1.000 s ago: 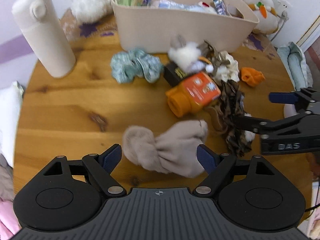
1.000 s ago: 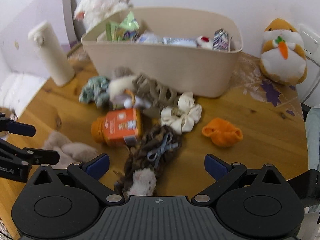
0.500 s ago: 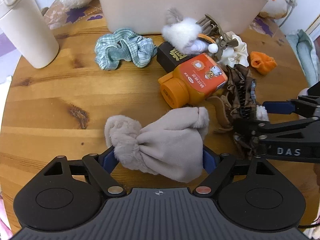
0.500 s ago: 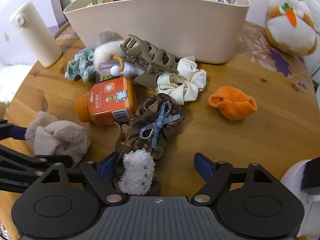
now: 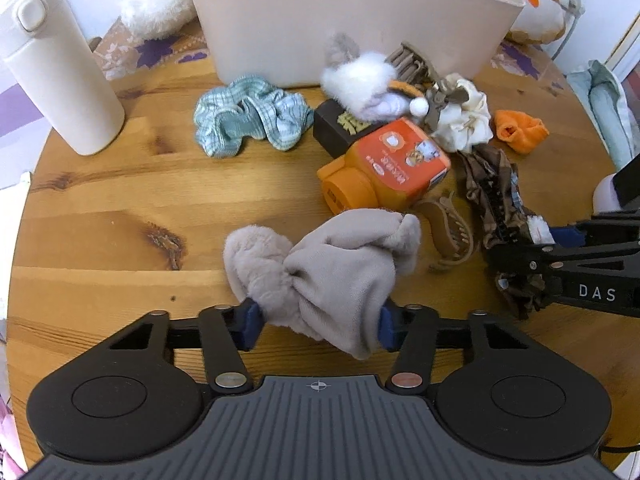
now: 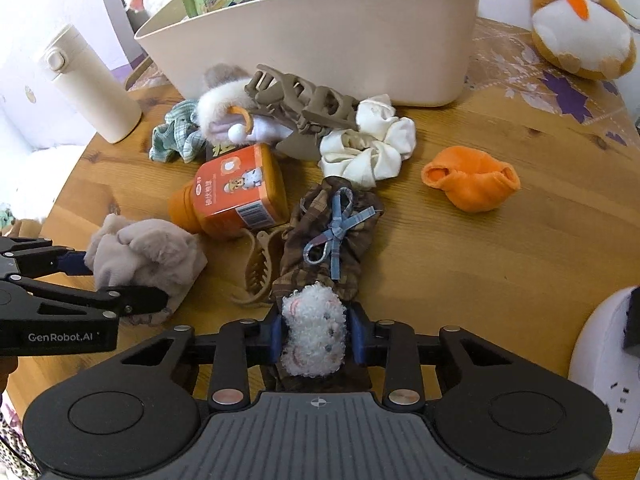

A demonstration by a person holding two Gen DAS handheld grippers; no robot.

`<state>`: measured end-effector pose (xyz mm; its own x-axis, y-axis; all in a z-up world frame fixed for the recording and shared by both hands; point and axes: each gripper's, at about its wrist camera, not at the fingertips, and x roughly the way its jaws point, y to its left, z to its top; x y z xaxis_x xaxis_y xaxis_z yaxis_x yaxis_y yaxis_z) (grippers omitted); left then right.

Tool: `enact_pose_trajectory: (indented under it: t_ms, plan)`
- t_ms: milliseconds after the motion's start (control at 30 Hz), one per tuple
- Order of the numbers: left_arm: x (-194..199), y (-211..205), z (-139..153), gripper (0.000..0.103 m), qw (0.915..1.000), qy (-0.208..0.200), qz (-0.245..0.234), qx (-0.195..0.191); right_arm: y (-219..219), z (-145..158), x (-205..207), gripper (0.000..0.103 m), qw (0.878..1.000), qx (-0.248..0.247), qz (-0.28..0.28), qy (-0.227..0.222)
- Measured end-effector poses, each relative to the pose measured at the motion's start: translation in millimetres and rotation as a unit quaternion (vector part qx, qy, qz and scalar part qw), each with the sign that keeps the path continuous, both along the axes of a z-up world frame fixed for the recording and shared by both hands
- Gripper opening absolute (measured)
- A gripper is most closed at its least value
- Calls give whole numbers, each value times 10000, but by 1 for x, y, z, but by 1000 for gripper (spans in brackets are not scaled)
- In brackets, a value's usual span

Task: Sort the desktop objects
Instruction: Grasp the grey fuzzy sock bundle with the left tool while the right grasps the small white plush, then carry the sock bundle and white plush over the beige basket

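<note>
A big beige bin (image 6: 328, 44) sits on the round wooden table (image 5: 100, 208). The left gripper (image 5: 316, 322) squeezes a fuzzy gray scrunchie (image 5: 320, 264). The right gripper (image 6: 316, 338) pinches a brown plaid scrunchie (image 6: 320, 240) by its white fluffy lamb (image 6: 314, 330).

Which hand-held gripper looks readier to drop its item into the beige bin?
Probably the left hand-held gripper: shut on the compact beige scrunchie, with open table ahead to the bin. The right hand-held gripper grips the plaid hair clip.
</note>
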<state>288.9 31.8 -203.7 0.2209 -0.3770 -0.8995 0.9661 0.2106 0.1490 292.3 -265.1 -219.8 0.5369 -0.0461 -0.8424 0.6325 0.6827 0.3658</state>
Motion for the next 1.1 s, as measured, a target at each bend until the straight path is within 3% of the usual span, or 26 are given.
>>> enact_pose_trajectory:
  t_ms: [300, 500, 700, 833, 1100]
  plan:
    - [-2, 5, 11, 35, 9997, 106, -141, -178, -1, 0, -25, 29, 9981, 208, -492, -320]
    - [-1, 8, 17, 30, 9993, 111, -159, -328, -3, 15, -39, 29, 9936, 209, -870, -687]
    - [-1, 11, 33, 29, 9982, 72, -295, -514, -8, 35, -42, 29, 9916, 68, -917, -906]
    - [-5, 10, 54, 29, 9950, -164, -548, -820, -15, 50, -42, 29, 9901, -121, -976, -997]
    - [0, -10, 97, 29, 9868, -514, -620, -1404, -48, 73, -46, 29, 9848, -545, -1254, -1069]
